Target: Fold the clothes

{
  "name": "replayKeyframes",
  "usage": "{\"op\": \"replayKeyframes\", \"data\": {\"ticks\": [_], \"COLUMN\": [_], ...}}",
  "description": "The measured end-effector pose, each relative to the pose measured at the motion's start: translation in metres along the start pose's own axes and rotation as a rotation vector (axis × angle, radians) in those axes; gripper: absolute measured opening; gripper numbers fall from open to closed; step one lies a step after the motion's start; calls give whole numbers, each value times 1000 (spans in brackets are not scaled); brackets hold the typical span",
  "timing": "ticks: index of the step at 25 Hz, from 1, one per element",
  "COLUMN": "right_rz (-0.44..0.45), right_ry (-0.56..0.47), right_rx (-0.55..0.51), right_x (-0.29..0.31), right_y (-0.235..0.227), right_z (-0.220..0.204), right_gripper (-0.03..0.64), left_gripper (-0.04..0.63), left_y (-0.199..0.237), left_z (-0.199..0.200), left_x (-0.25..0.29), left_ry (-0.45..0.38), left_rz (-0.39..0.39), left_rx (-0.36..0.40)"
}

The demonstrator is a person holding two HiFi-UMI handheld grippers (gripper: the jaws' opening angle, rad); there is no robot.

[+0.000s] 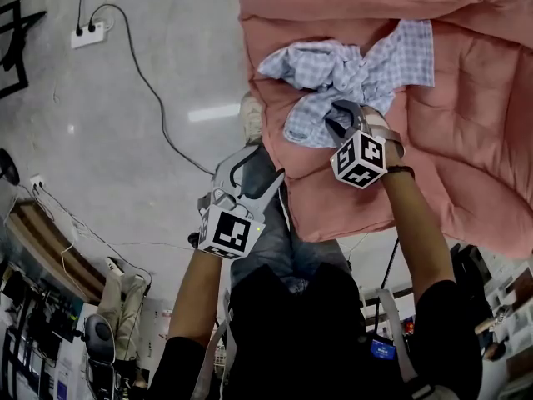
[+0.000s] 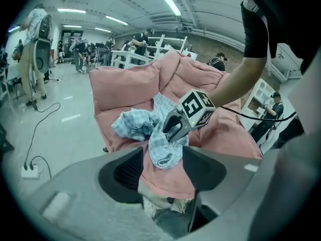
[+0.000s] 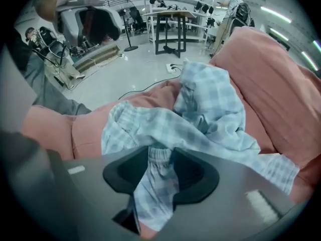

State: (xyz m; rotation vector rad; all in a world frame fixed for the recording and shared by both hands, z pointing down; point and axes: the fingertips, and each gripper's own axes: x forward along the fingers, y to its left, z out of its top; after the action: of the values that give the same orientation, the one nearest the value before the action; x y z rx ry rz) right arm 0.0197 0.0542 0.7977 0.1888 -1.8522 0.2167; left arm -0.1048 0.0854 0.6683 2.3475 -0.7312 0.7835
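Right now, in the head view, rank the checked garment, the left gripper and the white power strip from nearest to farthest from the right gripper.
1. Checked garment: between the right gripper's jaws.
2. Left gripper: lower left.
3. White power strip: floor, far upper left.

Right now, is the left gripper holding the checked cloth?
No, the left gripper is open, with the checked cloth lying beyond its jaws.

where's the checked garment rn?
Head view, upper centre-right: the blue checked garment lies crumpled on the pink quilt near its left edge, with the right claw on its near end, fabric between its jaws.
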Motion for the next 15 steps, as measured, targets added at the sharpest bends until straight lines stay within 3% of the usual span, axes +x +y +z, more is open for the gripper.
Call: {"op": "replayKeyframes", "data": {"ticks": [10, 15], "right_rz": [-94, -119], "right_ry": [-7, -43], "right_rx": [95, 144], "right_x": [-17, -47], "right_y": [4, 15], "right_z": [-7, -21], "right_gripper": [76, 58], "left_gripper": [245, 238], "left_y": [-2, -10], "left_z": [-12, -14], "left_x": [8, 26], "left_ry": [34, 73], "left_rz": [-42, -74], "left_rx": [16, 86]}}
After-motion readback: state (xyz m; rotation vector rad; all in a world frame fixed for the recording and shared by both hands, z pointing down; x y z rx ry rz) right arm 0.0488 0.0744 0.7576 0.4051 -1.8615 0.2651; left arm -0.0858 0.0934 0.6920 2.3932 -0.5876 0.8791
